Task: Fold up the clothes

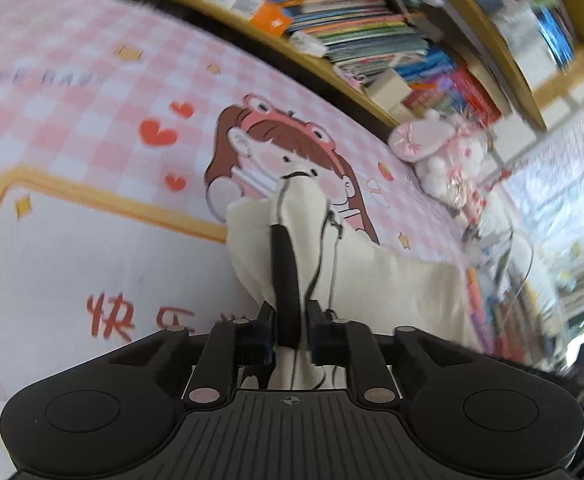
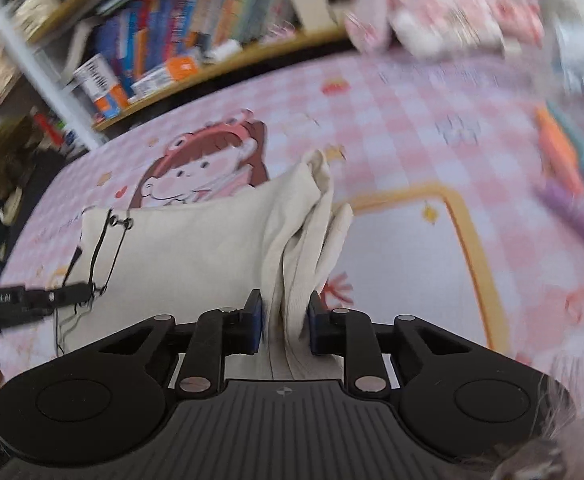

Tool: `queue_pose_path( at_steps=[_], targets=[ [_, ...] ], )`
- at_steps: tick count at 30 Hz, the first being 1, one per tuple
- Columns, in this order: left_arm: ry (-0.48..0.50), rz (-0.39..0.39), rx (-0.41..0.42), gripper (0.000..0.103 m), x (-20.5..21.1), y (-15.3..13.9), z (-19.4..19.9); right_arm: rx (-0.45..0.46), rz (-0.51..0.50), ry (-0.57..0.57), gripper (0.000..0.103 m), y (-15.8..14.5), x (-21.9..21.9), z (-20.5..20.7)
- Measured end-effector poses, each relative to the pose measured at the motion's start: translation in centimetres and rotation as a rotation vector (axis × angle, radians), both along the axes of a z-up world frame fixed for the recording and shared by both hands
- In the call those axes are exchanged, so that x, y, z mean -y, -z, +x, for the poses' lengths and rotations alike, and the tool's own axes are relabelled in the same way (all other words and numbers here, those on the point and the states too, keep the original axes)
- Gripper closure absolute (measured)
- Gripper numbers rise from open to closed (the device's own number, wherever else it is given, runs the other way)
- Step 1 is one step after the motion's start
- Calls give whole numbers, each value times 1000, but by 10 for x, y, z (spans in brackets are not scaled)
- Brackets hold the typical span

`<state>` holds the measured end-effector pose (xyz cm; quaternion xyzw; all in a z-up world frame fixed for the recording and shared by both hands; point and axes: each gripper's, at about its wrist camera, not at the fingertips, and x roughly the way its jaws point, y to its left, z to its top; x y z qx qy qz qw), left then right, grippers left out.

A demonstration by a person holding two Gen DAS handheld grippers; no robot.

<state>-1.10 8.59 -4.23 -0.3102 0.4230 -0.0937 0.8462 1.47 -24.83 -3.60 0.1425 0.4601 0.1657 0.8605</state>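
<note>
A cream-coloured garment (image 1: 392, 292) with black cords and a black strap hangs stretched between my two grippers above a pink checked cartoon bedspread (image 1: 92, 112). My left gripper (image 1: 290, 328) is shut on one bunched edge of the garment, with the black strap running through its jaws. My right gripper (image 2: 285, 326) is shut on the other bunched edge of the garment (image 2: 196, 248). The left gripper (image 2: 58, 296) shows at the left of the right wrist view, holding the far corner with the cords.
A wooden bookshelf (image 1: 352, 20) packed with books runs along the far side of the bed. A pink and white plush toy (image 1: 440, 152) lies at the bedspread's edge. Coloured items (image 2: 560, 152) lie at the right of the right wrist view.
</note>
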Motion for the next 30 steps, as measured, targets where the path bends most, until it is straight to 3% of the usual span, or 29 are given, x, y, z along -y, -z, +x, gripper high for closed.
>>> queue_pose_path(
  at_steps=[4,8,11,13,15,18,26,30],
  targets=[
    [-31,-72,-33,73,-11,9,-2,-73,89,74,64,10,18,3],
    [-43,-98,-58,64,-10,18,1,-121,147,95,60,17,26,4],
    [-43,-106,-49,68,-5,21,2,-113,131,62,61,17,19,6],
    [-35,-75,-43,74,1,19,3,-96,88,23,73,16,11,6],
    [-25,-37,-37,84,6,16,1,-47,30,-14,80,12,1,3],
    [-15,-9,-11,87,8,4,-9,42,-35,-65,83,2,-7,-10],
    [52,-56,-61,85,7,4,-30,-64,22,-75,81,3,13,-21],
    [26,-70,-77,76,6,9,-33,-97,27,-47,66,7,20,-22]
  ],
)
